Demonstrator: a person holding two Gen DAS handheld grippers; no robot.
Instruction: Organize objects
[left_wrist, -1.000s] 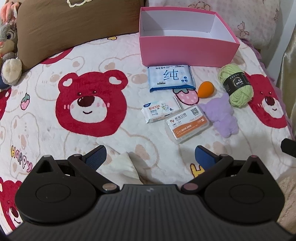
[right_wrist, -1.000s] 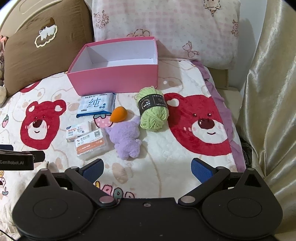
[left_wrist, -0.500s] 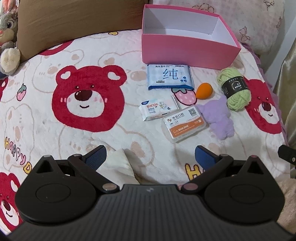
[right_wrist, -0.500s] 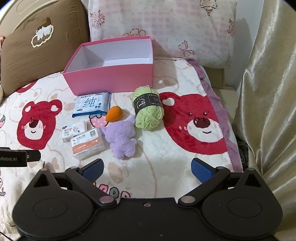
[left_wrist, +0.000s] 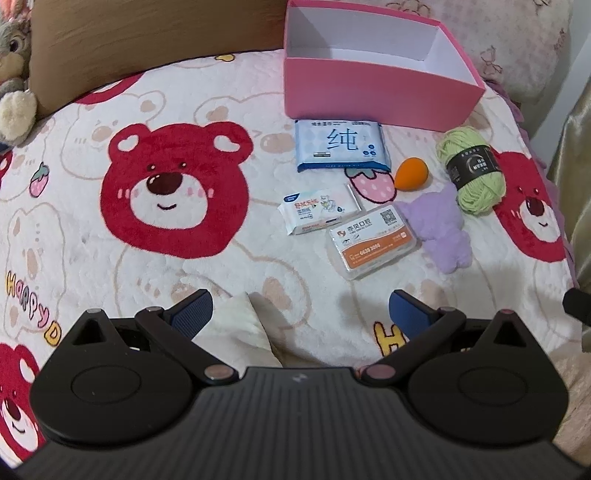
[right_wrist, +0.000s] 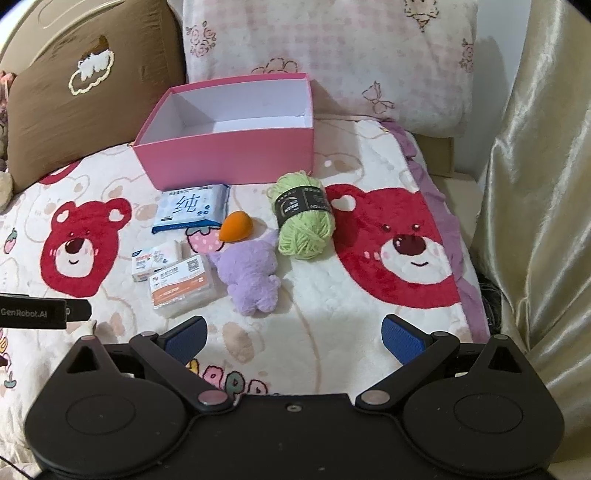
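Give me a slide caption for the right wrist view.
Open right gripper faces six items before an empty pink box.

My left wrist view looks forward and down across the bear blanket (left_wrist: 159, 192) from its near edge, the pink box (left_wrist: 376, 96) far off to the upper right; my right wrist view faces the same way from further right, with the box (right_wrist: 229, 155) nearer centre and a curtain (right_wrist: 535, 221) alongside. Both share the box and the small items before it; each sits well back.
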